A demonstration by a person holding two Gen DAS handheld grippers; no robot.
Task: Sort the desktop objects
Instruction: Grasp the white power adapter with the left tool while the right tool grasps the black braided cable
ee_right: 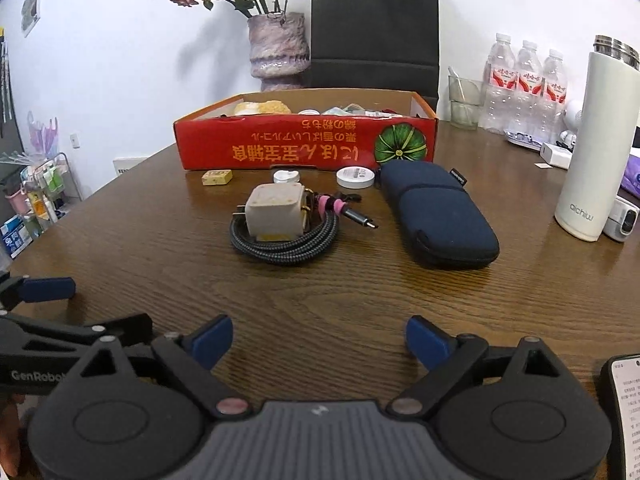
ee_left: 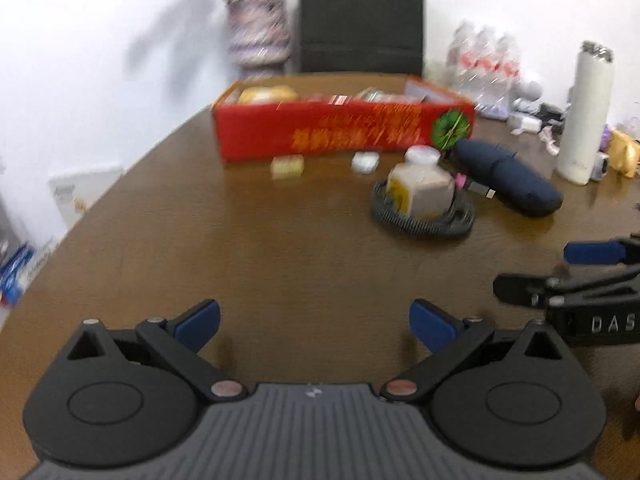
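I am holding both tools low over the desk (ee_right: 132,240), the right tool (ee_right: 320,344) and the left tool (ee_left: 316,326) each spread wide with nothing between the pads. The charger block (ee_right: 276,210) is sitting on its coiled braided cable (ee_right: 284,242), straight ahead of my right tool (for the left it is lying ahead and off to the right). So the right is looking nearer, with the red box (ee_right: 304,146) just behind.
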